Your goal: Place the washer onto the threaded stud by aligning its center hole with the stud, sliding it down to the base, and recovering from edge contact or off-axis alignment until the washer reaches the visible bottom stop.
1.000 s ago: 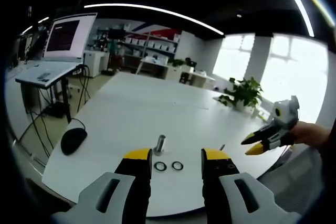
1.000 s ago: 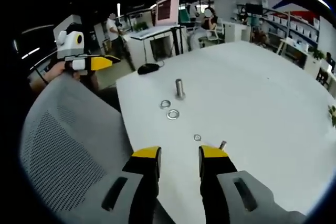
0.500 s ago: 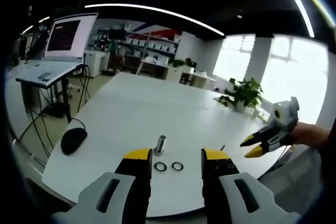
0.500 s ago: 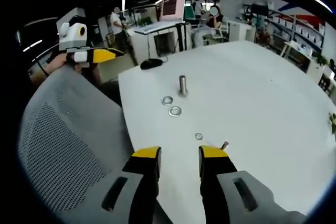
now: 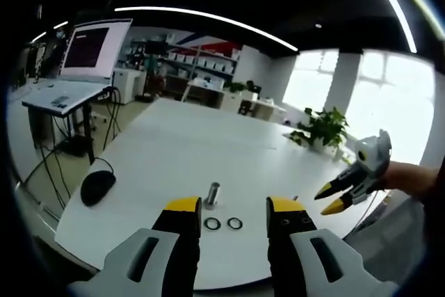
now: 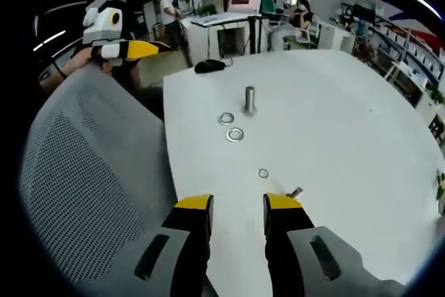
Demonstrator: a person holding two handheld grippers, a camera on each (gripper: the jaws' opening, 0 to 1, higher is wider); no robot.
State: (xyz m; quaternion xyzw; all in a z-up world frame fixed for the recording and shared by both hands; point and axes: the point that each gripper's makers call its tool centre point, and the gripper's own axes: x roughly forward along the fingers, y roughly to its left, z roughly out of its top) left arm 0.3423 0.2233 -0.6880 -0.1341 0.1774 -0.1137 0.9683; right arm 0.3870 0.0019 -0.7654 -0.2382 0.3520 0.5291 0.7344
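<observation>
**A:** Where did the task's things lie?

**B:** In the right gripper view, the threaded stud stood upright just above centre on the white table. Two washers lay flat just beside it, lower left. A smaller ring and a little bolt lay nearer the bottom.

**A:** And the claws?

**B:** The right gripper and the left gripper each sat at bottom centre, jaws parted, holding nothing.

**A:** How should the pickup go?

**B:** Probably by pinching one washer's rim, leaving its hole clear, then levelling it over the stud.

**A:** What did the washers look like?

**B:** Thin, grey metal rings.
</observation>
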